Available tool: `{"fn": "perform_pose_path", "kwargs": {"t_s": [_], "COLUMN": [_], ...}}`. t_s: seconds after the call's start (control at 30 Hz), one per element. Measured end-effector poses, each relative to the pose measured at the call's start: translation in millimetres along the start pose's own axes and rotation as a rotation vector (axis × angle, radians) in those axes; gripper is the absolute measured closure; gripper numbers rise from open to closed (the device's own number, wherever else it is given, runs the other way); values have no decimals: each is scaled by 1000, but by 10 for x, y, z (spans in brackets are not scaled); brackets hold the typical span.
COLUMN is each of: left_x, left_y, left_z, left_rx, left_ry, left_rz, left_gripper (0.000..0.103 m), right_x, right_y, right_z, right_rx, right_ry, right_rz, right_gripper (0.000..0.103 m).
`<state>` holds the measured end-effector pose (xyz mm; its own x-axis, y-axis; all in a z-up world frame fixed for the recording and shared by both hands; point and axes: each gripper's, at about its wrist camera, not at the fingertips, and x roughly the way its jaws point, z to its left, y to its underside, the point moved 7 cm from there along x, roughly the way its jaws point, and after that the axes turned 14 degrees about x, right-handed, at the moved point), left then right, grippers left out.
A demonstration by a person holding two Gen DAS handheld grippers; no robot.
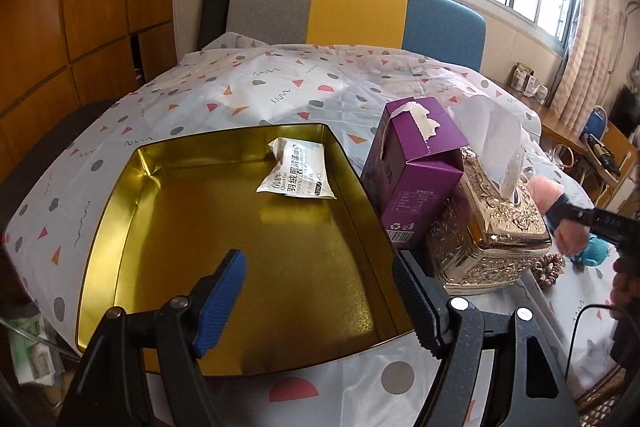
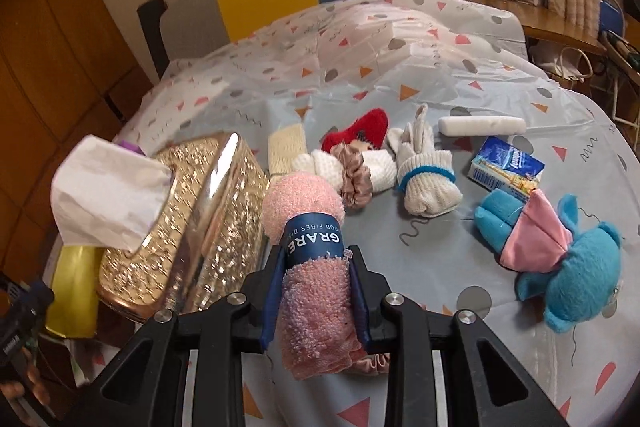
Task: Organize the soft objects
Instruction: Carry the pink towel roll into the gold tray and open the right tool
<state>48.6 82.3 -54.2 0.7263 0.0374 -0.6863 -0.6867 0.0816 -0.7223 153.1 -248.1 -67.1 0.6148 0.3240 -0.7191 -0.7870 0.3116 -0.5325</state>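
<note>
A table under one patterned plastic cloth (image 2: 400,75) fills both views, with one grey, yellow and blue chair back (image 1: 356,11) behind it. One ornate gold tissue box (image 2: 192,227) serves as landmark. To its left stand one purple carton (image 1: 416,179) and one open gold tin (image 1: 240,251), which holds a single white wipes packet (image 1: 294,171). To the tissue box's right lie two scrunchies, one rolled white glove pair (image 2: 424,167), one red plush piece (image 2: 368,131), one white cloth roll (image 2: 482,126), one blue tissue pack (image 2: 508,163) and one blue plush toy (image 2: 568,259). The right gripper (image 2: 316,267) is pinched on one rolled pink towel (image 2: 312,267), just beside the tissue box's right side. The left gripper (image 1: 320,287) hangs spread over the tin, nothing between its fingers.
</note>
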Motion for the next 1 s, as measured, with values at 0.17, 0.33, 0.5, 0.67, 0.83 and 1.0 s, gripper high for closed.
{"fn": "perform_pose_path", "kwargs": {"t_s": [0.17, 0.33, 0.5, 0.67, 0.83, 1.0], "left_x": [-11, -8, -9, -28, -16, 8], "left_y": [15, 58, 94, 134, 226, 293], "left_z": [67, 131, 224, 381, 565, 665], "left_rx": [-9, -22, -42, -73, -116, -149], "left_ry": [-10, -18, -31, -62, -79, -85], "left_rz": [0, 5, 5, 3, 16, 21], "left_gripper": [26, 26, 26, 26, 26, 26], "right_x": [-215, -465, -585, -604, -570, -798], "right_y": [87, 193, 354, 650, 648, 270], "right_z": [432, 1021, 1515, 2030, 2007, 1546], "right_rx": [-65, -154, -203, -268, -244, -89], "right_ry": [-12, -55, -134, -224, -115, -9], "right_rz": [-55, -125, -132, -78, -132, -269], "right_gripper": [74, 74, 74, 74, 74, 74]}}
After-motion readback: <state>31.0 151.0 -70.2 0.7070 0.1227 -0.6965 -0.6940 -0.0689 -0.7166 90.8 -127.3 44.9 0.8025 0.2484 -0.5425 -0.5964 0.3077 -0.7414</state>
